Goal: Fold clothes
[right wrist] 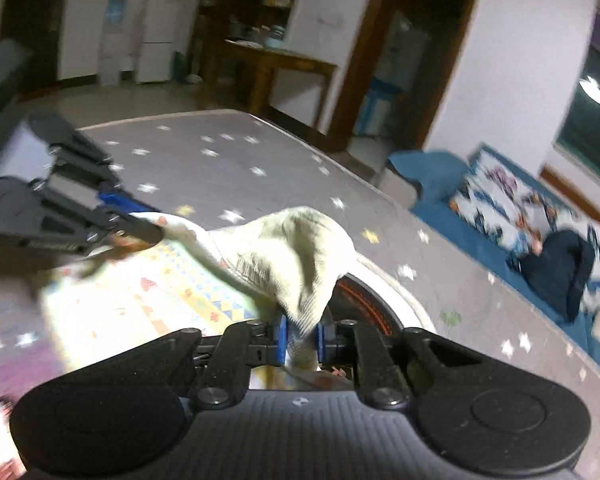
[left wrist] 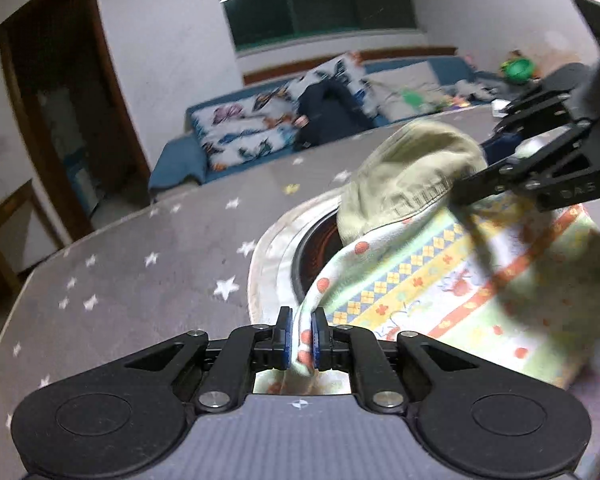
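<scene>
One garment [left wrist: 432,280] — pale green w/ a yellow-and-orange printed panel and a khaki-green ribbed part — is held up off the grey star-print table [left wrist: 148,248], strung between both grippers. Left gripper [left wrist: 301,330] has its blue pads pinched on a printed corner; right gripper [right wrist: 301,334] is clamped on the ribbed khaki edge. Under the cloth sits a round black-and-orange recess w/ a white rim [left wrist: 268,256]. Blue sofa [left wrist: 236,136] behind — blurred.

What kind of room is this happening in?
Most likely a home living room: a blue sofa with patterned cushions, a wooden table further back, and a star-print tablecloth under the garment both tongs hold.
</scene>
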Action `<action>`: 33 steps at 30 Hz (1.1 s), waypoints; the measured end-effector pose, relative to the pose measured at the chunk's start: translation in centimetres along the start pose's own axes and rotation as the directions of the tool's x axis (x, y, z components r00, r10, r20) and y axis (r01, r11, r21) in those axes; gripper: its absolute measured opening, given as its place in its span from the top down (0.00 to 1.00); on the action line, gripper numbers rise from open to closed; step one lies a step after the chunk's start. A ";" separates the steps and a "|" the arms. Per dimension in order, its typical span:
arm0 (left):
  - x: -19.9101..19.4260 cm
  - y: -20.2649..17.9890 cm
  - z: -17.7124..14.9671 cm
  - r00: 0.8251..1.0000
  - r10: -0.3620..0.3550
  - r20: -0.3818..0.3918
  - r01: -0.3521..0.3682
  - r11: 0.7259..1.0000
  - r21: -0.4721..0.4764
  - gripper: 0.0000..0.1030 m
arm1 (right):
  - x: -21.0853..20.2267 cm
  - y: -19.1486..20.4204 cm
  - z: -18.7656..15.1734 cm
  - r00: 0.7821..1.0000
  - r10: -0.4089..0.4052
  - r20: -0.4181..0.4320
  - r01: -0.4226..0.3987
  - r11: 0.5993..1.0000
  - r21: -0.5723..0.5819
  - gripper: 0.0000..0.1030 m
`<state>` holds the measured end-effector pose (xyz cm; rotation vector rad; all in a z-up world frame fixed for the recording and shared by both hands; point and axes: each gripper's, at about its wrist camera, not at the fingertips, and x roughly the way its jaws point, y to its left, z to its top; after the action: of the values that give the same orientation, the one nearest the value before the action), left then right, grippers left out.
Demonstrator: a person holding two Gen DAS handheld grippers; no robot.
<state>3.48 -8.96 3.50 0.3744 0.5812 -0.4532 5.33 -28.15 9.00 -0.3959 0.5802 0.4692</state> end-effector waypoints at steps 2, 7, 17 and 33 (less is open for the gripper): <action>0.5 0.3 -0.5 1.000 0.001 -0.011 -0.002 1.000 -0.019 0.84 | 1.0 -0.5 -0.7 1.000 -0.027 0.008 0.026 0.999 0.048 0.66; 0.5 1.3 -0.4 1.000 0.013 -0.007 -0.014 0.999 -0.050 0.71 | -1.6 -2.3 -3.6 0.997 -0.072 0.039 0.064 0.981 0.183 0.66; -0.4 1.9 0.6 1.000 0.023 -0.004 -0.023 0.992 -0.126 0.56 | -0.8 -2.3 -7.7 1.000 -0.012 -0.012 0.015 0.942 0.335 0.72; 2.5 -0.3 2.7 0.998 -0.045 -0.037 0.036 0.976 -0.215 0.63 | 1.9 -4.1 -5.8 0.999 -0.033 0.005 0.027 0.890 0.455 0.77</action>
<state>6.36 -11.24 4.03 0.1667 0.6723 -0.4183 6.35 -33.74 4.32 0.0491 0.6500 0.2915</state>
